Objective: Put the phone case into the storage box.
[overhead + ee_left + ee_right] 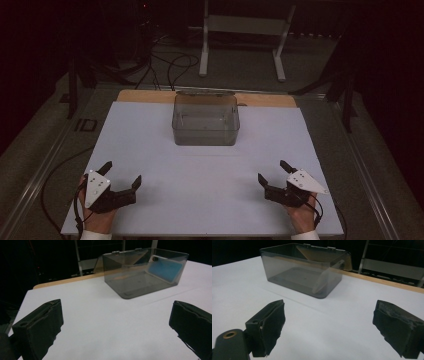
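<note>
We hold our left tongs low over the counter near its front left corner, jaws spread wide and pointing toward the far edge. Our right tongs sit near the front right corner, jaws likewise wide apart. Both hands grip from behind, white cuffs at the front edge.
</note>
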Tool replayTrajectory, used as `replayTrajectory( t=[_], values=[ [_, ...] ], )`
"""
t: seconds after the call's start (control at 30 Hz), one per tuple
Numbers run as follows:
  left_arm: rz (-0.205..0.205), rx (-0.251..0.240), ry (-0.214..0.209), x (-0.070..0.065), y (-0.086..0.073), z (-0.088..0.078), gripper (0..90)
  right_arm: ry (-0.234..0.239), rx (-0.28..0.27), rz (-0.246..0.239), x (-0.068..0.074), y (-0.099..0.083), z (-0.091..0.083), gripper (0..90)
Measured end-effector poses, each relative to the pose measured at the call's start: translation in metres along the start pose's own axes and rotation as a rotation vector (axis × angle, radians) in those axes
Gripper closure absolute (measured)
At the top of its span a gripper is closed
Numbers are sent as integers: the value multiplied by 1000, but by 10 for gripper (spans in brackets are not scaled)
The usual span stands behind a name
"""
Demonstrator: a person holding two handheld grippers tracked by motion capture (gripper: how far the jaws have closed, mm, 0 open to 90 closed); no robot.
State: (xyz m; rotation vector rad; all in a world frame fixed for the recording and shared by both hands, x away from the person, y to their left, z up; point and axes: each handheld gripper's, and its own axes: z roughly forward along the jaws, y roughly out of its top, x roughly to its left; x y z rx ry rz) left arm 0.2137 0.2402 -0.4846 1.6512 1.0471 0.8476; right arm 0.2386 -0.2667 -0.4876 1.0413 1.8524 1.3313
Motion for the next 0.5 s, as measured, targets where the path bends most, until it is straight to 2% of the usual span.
replayTrajectory(
  t=[0.23, 0.5],
  values=[
    [9, 16, -1, 1, -2, 3, 3, -23, -10, 6, -2, -5, -4, 107],
    [-22, 24, 6, 5, -5, 4, 3, -19, -17, 4, -3, -6, -4, 107]
  ],
)
